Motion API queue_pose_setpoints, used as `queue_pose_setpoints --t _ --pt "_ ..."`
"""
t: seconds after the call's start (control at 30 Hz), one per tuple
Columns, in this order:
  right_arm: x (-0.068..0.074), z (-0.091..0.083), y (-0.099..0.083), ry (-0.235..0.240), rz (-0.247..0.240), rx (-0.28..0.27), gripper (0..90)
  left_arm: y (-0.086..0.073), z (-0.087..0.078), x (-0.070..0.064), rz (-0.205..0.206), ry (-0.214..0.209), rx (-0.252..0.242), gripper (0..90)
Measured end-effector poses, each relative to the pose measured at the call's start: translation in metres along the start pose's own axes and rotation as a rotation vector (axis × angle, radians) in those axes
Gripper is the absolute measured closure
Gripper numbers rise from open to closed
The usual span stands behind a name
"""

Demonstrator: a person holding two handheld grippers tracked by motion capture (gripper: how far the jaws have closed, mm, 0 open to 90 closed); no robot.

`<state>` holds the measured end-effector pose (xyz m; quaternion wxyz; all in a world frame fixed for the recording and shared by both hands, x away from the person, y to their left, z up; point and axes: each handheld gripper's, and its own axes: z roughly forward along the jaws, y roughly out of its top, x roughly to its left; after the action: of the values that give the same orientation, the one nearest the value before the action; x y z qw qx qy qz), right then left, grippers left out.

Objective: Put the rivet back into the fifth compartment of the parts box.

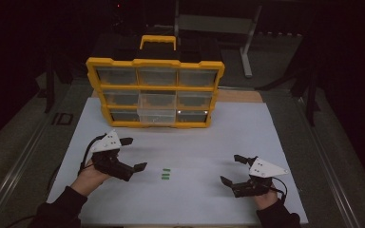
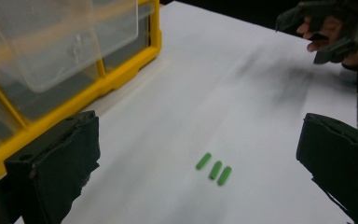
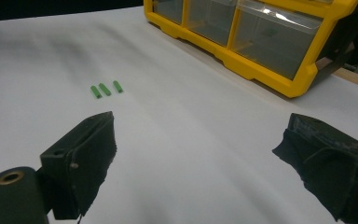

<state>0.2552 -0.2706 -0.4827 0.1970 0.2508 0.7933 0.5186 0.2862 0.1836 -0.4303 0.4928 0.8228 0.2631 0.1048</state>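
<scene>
We hold the left tongs (image 1: pixel 136 154) spread wide and empty above the white worktop (image 1: pixel 209 137), and the right tongs (image 1: pixel 232 169) likewise spread and empty at the other side. Three small green pieces (image 1: pixel 166 175) lie side by side on the worktop between the two tongs, nearer the left ones and touched by neither. Behind them stands the yellow organizer (image 1: pixel 155 90) with clear drawers, its middle bottom drawer (image 1: pixel 156 112) pulled partly out toward us.

White table (image 1: pixel 247 142) w/ yellow organizer (image 1: pixel 155 92) & 3 green pieces (image 1: pixel 166 174).
</scene>
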Motion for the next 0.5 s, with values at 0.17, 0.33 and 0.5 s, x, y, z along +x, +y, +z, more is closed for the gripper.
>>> queue_pose_setpoints --t 0.17,0.33,0.5 --pt "0.000 0.000 0.000 0.000 0.001 0.000 9.4 -0.022 0.004 -0.005 -0.028 0.015 0.000 0.0" --pt "0.000 0.000 0.000 0.000 -0.001 0.000 9.4 -0.040 0.005 -0.011 -0.046 0.055 0.000 0.0" --pt "0.000 0.001 0.000 0.002 -0.003 0.002 9.4 -0.056 0.006 -0.010 -0.056 0.105 0.002 0.0"
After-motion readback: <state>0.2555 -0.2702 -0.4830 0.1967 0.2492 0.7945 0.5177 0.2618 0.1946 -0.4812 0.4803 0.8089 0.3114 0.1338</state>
